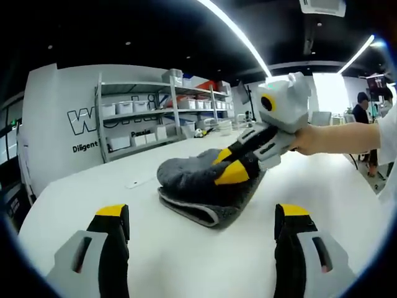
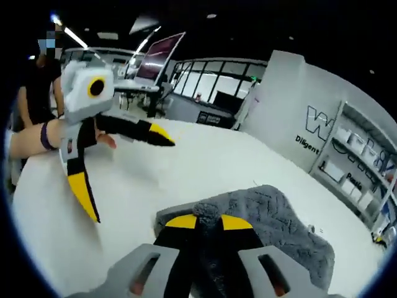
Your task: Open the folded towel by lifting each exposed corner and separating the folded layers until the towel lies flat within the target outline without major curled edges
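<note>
The grey towel (image 1: 208, 186) sits folded on the white desk (image 1: 93, 192), a thick bundle with its pale-edged layers stacked along the side that faces the left tool. No target outline can be made out around the towel on the desk, so I cannot say how it sits against one.

The right tool (image 2: 208, 221) is down on the towel, its yellow-tipped jaws drawn together with grey pile bunched between them. In the left gripper view that same tool comes in over the top of the towel, a hand (image 1: 307, 139) behind it, biting the upper layer near the towel's crown. That looks like the grip for peeling the top fold away from the ones beneath, which is why it takes the surface and not the whole stack.

The left tool (image 1: 201, 220) hangs just short of the towel, jaws wide apart and holding nothing. From the right gripper view it (image 2: 121, 167) floats above bare desk, well off the towel's far side. My guess: it waits there to pin or catch a lower corner once the top layer lifts. The towel is not yet opened.
</note>
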{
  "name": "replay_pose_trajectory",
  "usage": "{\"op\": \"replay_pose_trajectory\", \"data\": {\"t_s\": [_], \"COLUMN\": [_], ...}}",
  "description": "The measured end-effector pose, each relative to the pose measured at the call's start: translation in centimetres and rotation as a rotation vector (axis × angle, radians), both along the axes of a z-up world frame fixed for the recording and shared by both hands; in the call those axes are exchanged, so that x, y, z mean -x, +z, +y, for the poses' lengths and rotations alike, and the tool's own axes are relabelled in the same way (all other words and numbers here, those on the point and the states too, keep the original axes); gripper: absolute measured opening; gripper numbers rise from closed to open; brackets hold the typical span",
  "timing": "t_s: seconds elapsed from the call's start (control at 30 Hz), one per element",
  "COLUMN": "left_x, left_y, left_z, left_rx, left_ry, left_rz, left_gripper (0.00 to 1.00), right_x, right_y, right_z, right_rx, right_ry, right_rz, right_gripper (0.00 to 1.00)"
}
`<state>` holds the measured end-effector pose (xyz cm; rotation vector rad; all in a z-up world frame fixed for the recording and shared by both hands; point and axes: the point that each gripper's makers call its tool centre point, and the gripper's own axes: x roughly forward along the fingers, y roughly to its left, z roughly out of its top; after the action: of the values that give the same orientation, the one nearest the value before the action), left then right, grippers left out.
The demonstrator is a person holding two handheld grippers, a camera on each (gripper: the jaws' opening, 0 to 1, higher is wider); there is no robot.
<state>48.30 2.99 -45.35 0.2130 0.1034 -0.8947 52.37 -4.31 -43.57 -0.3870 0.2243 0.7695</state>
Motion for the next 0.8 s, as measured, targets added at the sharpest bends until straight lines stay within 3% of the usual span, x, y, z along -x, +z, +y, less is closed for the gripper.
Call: {"op": "replay_pose_trajectory", "data": {"t_s": [0.2, 0.4, 0.67, 0.8], "left_x": [-0.1, -1.5, -2.5, -1.8], "left_y": [0.1, 0.7, 1.1, 0.8], "left_z": [0.0, 0.4, 0.6, 0.5], "left_rx": [-0.003, -0.003, -0.005, -0.010], "left_ry": [0.001, 0.002, 0.002, 0.004], "left_rz": [0.000, 0.004, 0.008, 0.008], "left_gripper": [0.96, 0.96, 0.96, 0.96], "right_x": [0.3, -0.6, -1.2, -1.3], "right_y": [4.0, 6.6, 7.3, 7.6], "right_z": [-2.7, -7.7, -14.4, -18.0], "right_rx": [-0.228, -0.419, -0.521, -0.537], "right_ry": [-0.076, -0.185, -0.330, -0.409], "right_rz": [-0.004, -0.013, -0.066, -0.111], "right_gripper": [0.07, 0.07, 0.07, 0.07]}}
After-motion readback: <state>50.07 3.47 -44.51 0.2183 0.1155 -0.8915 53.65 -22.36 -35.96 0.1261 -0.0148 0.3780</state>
